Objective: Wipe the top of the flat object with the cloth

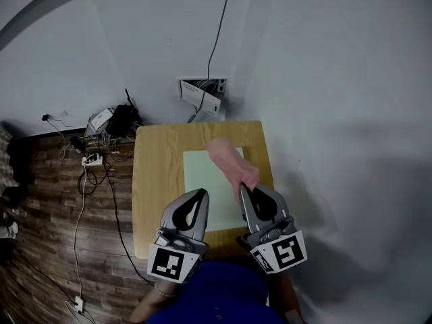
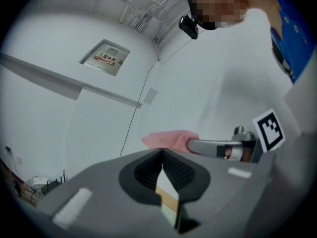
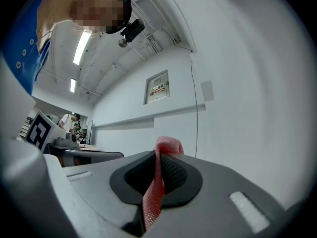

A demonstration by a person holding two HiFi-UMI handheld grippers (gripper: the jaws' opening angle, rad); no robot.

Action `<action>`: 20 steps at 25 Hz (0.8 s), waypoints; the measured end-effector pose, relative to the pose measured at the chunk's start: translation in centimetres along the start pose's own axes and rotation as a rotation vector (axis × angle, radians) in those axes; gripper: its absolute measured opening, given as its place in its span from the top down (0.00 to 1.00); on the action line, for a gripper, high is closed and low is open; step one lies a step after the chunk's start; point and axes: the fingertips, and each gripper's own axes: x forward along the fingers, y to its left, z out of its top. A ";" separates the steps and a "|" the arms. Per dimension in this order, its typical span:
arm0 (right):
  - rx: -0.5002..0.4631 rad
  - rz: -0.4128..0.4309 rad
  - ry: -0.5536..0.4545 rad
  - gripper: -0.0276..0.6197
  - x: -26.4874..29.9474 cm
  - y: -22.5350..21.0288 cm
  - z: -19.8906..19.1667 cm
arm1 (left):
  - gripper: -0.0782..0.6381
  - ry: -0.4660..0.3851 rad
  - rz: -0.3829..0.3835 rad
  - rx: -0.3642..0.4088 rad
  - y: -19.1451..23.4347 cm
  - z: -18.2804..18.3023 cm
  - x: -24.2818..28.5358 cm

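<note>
A pale green flat sheet (image 1: 206, 174) lies on the small wooden table (image 1: 158, 174). A pink cloth (image 1: 231, 164) hangs over the sheet's right side, pinched in my right gripper (image 1: 246, 190), which is shut on it; the cloth (image 3: 157, 182) runs between the closed jaws in the right gripper view. My left gripper (image 1: 200, 193) is shut with nothing in it, raised above the table's near edge to the left of the right one. Its view looks at the wall, with the cloth (image 2: 168, 139) and the right gripper (image 2: 190, 146) off to its right.
Cables, a power strip (image 1: 91, 159) and dark gear (image 1: 121, 120) lie on the wood floor left of the table. A wall box with wires (image 1: 201, 93) sits behind the table. White wall runs along the right. My blue-clad body (image 1: 216, 292) is close to the table's near edge.
</note>
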 end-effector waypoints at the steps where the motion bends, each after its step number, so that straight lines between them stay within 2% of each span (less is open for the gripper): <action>1: 0.000 0.000 0.003 0.94 0.0 0.1 0.0 | 0.89 0.001 0.000 -0.003 0.0 0.0 0.0; 20: 0.005 0.027 0.030 0.94 0.2 1.1 -0.6 | 0.89 0.019 -0.014 -0.006 -0.5 -0.3 0.0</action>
